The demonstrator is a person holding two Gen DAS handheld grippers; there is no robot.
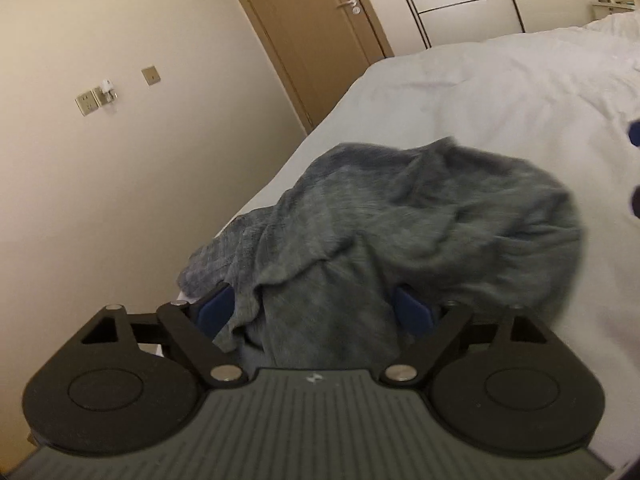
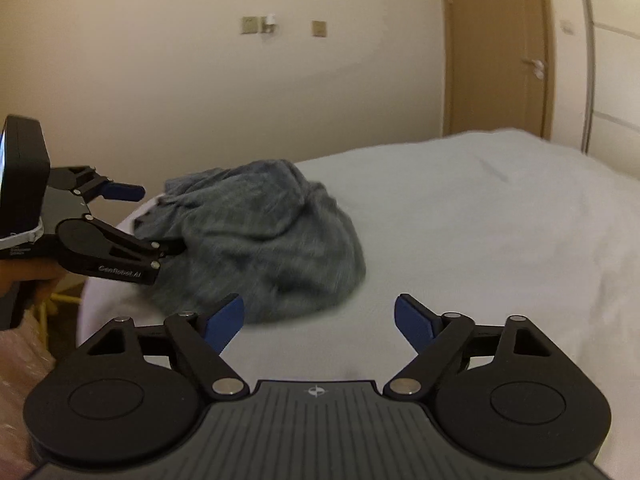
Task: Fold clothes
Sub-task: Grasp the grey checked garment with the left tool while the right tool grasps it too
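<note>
A crumpled grey garment point(image 1: 420, 216) lies in a heap near the left edge of the white bed point(image 1: 500, 92). My left gripper point(image 1: 314, 308) is open wide, and a fold of the cloth drapes between its blue fingers point(image 1: 216, 312). In the right wrist view the left gripper point(image 2: 156, 220) reaches in from the left, held by a hand; its lower finger is buried in the garment point(image 2: 256, 232). My right gripper point(image 2: 320, 316) hangs open over bare sheet just in front of the heap, holding nothing.
The bed point(image 2: 480, 240) stretches to the right and far side. Its edge drops off at the left beside a cream wall with sockets point(image 1: 90, 100). A brown door point(image 1: 320, 32) and wardrobe panels stand beyond. A plastic bag point(image 2: 20, 360) sits low left.
</note>
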